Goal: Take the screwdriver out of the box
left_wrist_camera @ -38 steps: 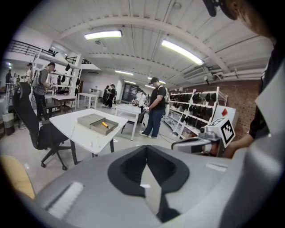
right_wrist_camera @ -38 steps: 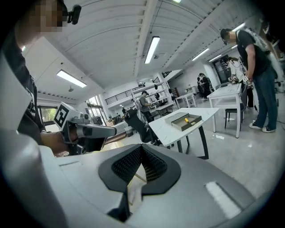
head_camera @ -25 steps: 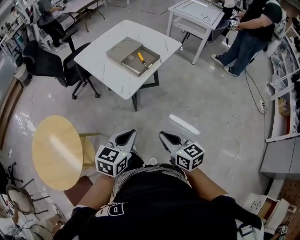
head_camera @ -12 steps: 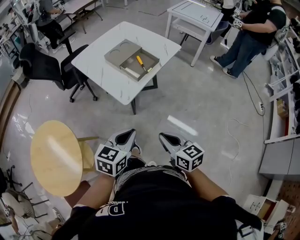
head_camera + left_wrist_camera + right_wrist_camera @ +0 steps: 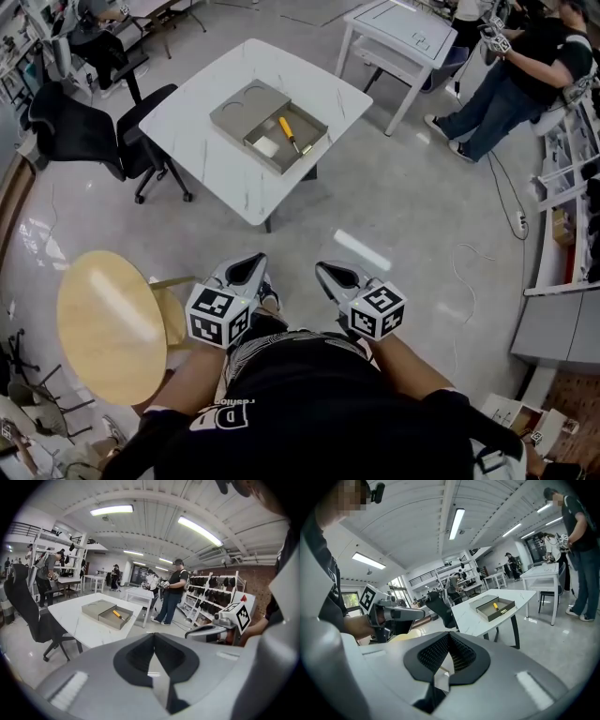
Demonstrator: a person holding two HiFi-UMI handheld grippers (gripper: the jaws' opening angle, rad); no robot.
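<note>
Far ahead on the white surface (image 5: 202, 131), the yellow screwdriver (image 5: 287, 130) lies in the grey box (image 5: 246, 101). The left hand-held gripper (image 5: 254, 262) and right hand-held gripper (image 5: 326, 270) are pressed closed, holding nothing. It looks like the walk-up step; next, get close and spread one pair of jaws.

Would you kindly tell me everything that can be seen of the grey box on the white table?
The box is flat, rectangular and dull grey-brown. One half is a closed top with two round recesses; the other half is an open, shallow tray. In the tray lie a yellow-handled screwdriver and a small pale item too small to identify. The box lies flat near the middle of the white marbled table, and nothing else touches it.
</note>
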